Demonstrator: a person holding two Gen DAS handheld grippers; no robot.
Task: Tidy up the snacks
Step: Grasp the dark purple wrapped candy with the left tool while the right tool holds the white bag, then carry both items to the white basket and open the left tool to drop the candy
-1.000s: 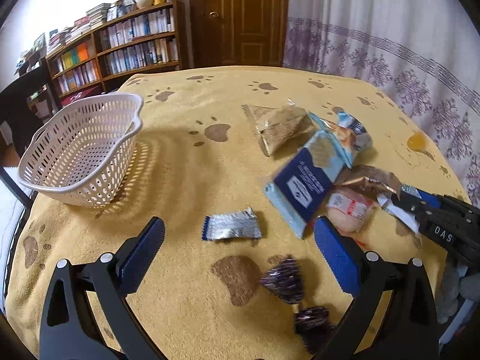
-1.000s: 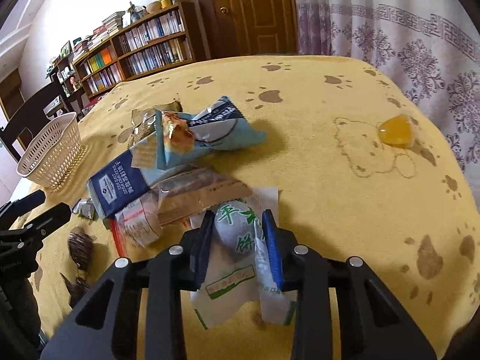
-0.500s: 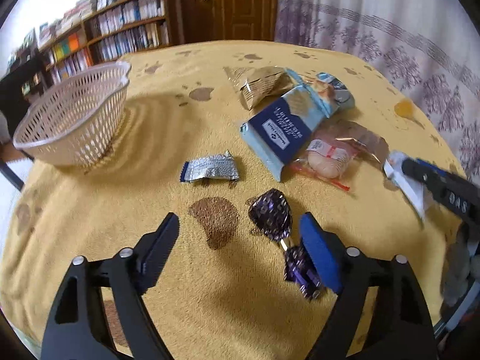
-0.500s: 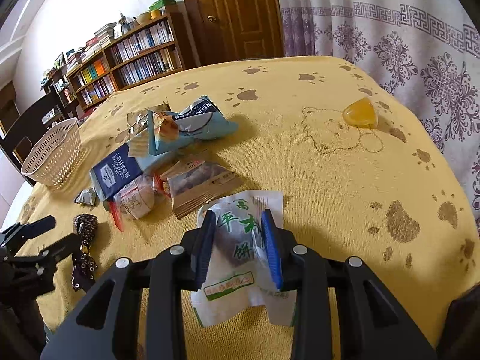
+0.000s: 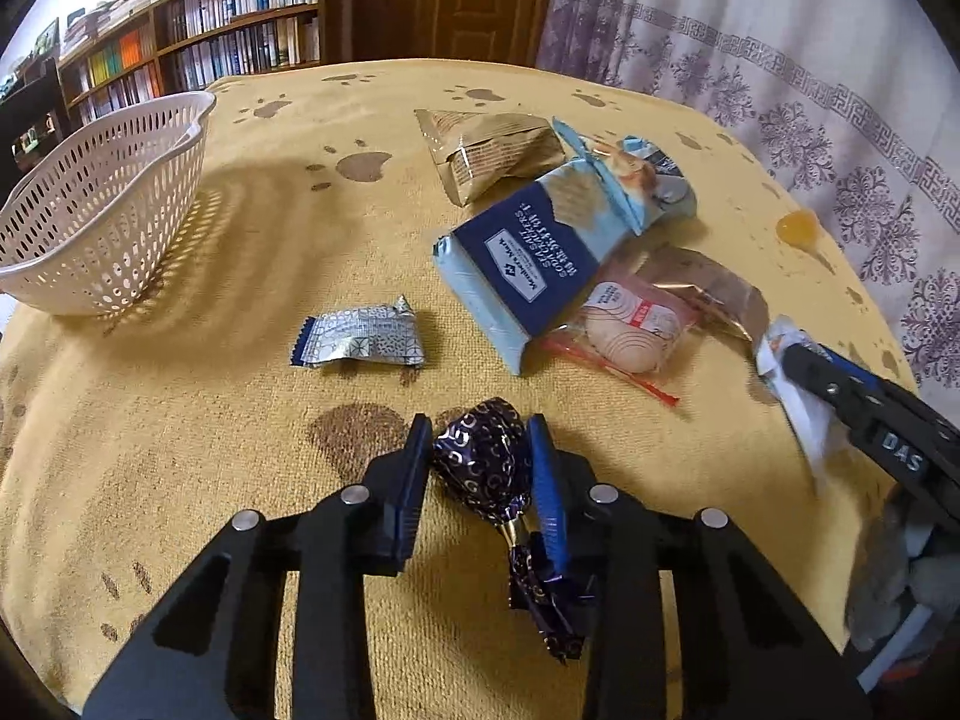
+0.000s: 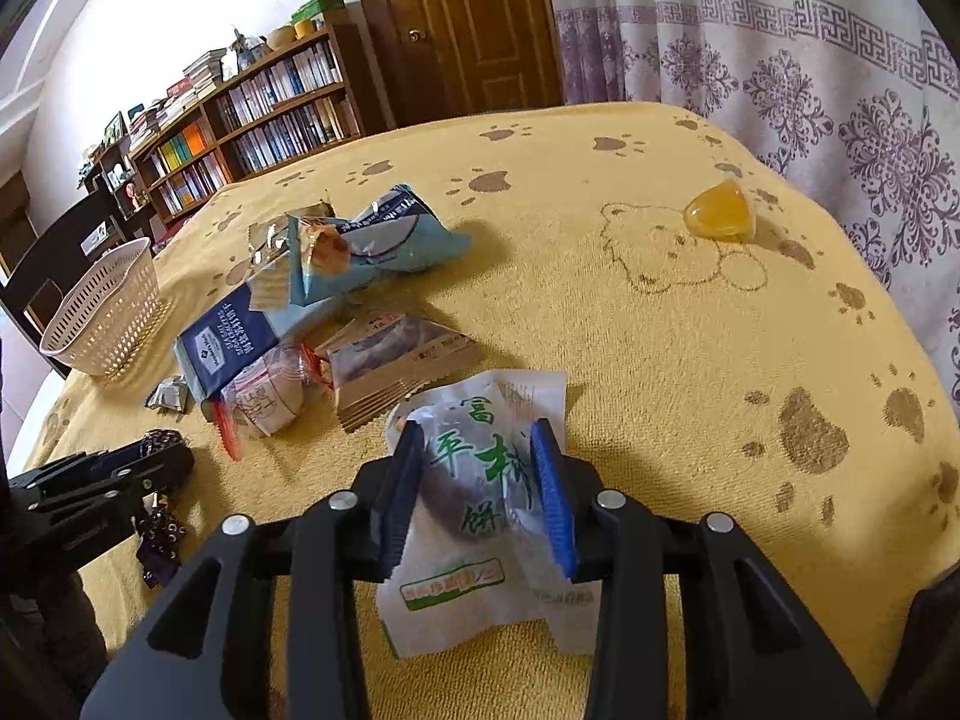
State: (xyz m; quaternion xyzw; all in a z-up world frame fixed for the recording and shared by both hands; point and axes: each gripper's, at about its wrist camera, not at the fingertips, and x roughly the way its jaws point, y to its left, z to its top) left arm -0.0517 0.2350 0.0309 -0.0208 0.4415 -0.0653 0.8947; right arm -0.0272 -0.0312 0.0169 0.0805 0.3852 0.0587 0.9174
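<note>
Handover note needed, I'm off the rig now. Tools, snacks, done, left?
Left tool: shut on the purple foil candy, which still lies on the tablecloth.
Right tool: shut on the white green-lettered pastry packet, also not lifted.
White basket sits far left; no snacks visible in it.
Loose on the cloth: silver wrapper, navy-blue box, light blue bag, brown pouch, clear-wrapped bun, orange jelly.
Done: nothing binned. Left: likely lift both, drop them in the basket, then the rest.
</note>
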